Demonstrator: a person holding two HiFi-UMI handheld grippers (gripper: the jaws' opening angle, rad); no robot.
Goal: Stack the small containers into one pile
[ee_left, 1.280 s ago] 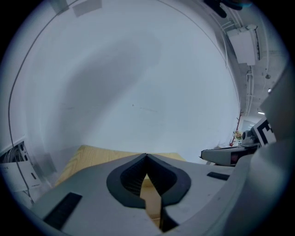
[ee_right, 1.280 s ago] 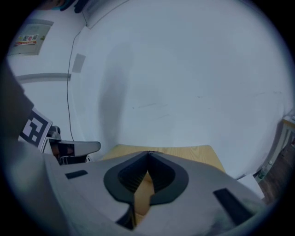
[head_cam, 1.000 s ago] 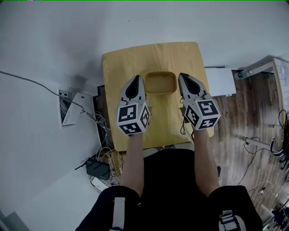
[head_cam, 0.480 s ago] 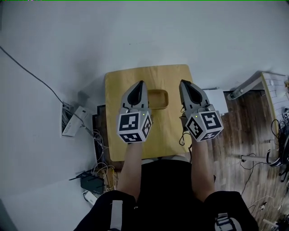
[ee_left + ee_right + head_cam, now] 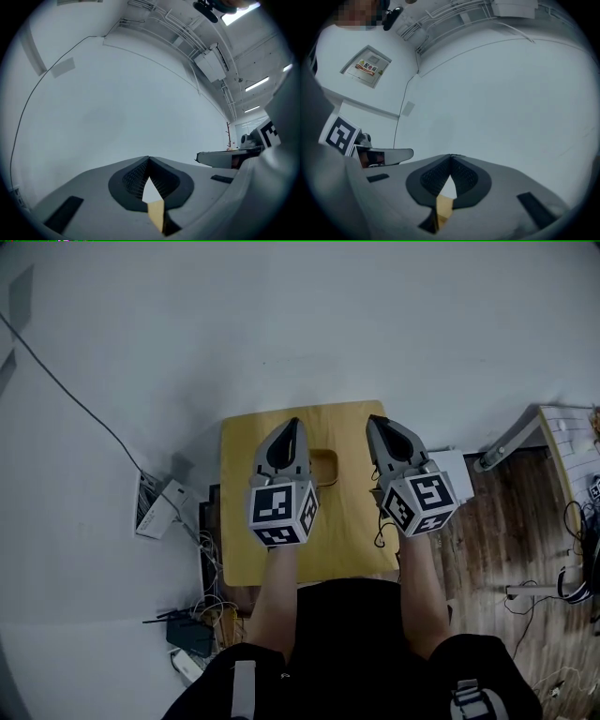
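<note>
**Both claws closed and empty above bench; container lies between them**

1. Surroundings. A white wall [image 5: 375, 324] fills the upper part of the head view and most of both gripper views. A plank floor [image 5: 525, 531] shows at the right. A tangle of cables [image 5: 211, 577] lies at the left of the bench.

2. Bench. A light wooden bench [image 5: 239, 531] stands against the wall, directly ahead of the person. Only its surface around the claws is exposed.

3. Left claw [image 5: 292, 422]. It is held over the left half of the bench with its tip toward the wall. Its marker cube [image 5: 281, 512] faces the camera. In its own view the left claw [image 5: 149, 159] has its jaws brought together at the tips, with nothing between them. Only a thin sliver of wall and bench shows through the gap lower down.

4. Right claw [image 5: 376, 418]. It is held over the right half of the bench, level with the left one and well apart from it. In its own view the right claw [image 5: 451, 156] is likewise closed at the tips and carries nothing.

5. Container [image 5: 327, 466]. A tan, shallow container sits on the bench between the two claws. Its left part is hidden behind the left claw. Whether it is one piece or several nested together cannot be determined. Contact with either claw cannot be confirmed from the head view.
</note>
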